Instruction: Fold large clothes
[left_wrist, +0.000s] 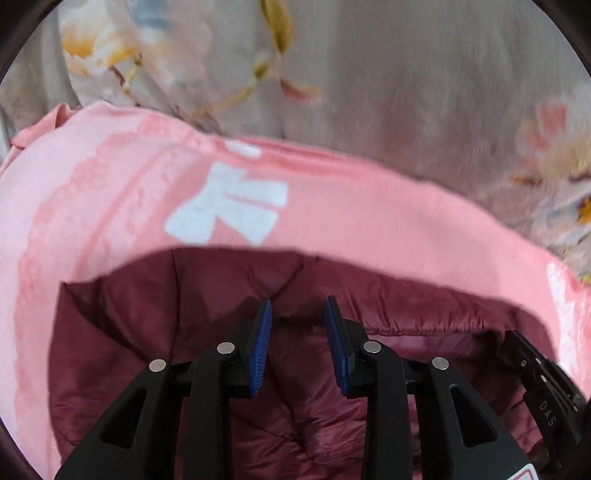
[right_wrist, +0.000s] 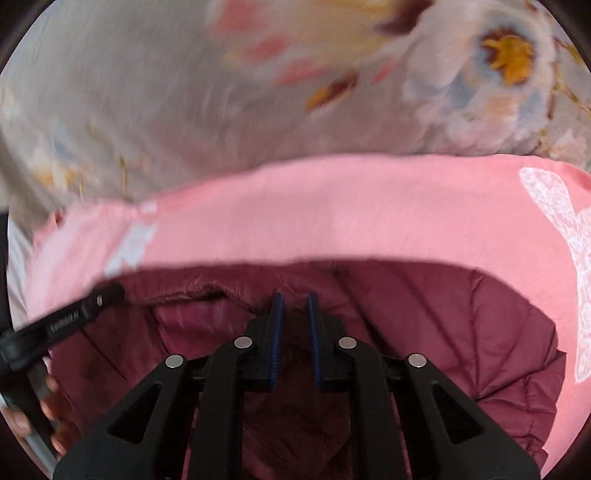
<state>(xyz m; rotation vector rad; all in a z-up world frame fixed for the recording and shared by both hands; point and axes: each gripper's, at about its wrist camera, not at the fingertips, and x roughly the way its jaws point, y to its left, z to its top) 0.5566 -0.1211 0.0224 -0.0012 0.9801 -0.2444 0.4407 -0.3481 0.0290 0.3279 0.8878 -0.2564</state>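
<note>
Two tools — left tool (left_wrist: 297, 308), right tool (right_wrist: 295, 302) — over maroon jacket (right_wrist: 443, 325)

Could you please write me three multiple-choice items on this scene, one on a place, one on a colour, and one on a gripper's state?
1. What does the maroon padded jacket lie on?
A. the pink cloth
B. a wooden floor
C. a metal rack

2. What colour are the pads on the left gripper?
A. red
B. blue
C. yellow

3. How do the left gripper's jaws stand?
A. apart, with nothing between them
C. clamped on a sleeve
B. clamped on a hanger

Answers: 1 A, pink cloth shows round the jacket's edges in both views; 2 B, the ribbed pads are blue; 3 A, a clear gap shows the jacket beyond.
</note>
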